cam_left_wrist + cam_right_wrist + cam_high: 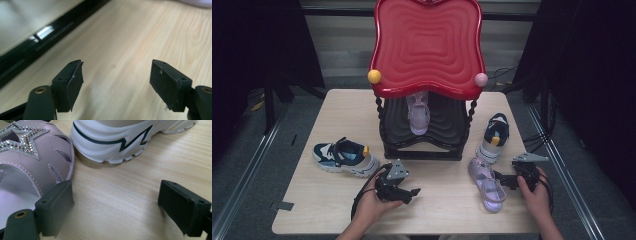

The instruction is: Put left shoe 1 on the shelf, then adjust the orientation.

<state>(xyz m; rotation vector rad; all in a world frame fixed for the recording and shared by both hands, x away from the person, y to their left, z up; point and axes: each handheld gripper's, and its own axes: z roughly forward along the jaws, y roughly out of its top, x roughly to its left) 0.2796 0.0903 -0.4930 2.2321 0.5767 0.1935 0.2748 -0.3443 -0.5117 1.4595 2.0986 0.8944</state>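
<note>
The lilac sandal [487,184] lay on the table [442,210] near your right hand, its toe just beside the white-and-navy sneaker [494,137] standing behind it. That spot probably made it the next thing to lift, since its twin, the second lilac sandal [418,114], already sat on the lower shelf of the red shoe rack [428,45]. Your right gripper [508,180] was at the sandal's side with its jaws spread wide; in the right gripper view one pad [56,205] stood against the sandal's upper [30,167] but pinched nothing. Your left gripper [408,192] waited over bare wood near the table's front, jaws equally spread and empty, likely parked out of the way. The other sneaker [344,156] rested at the left, well apart from both hands.
</note>
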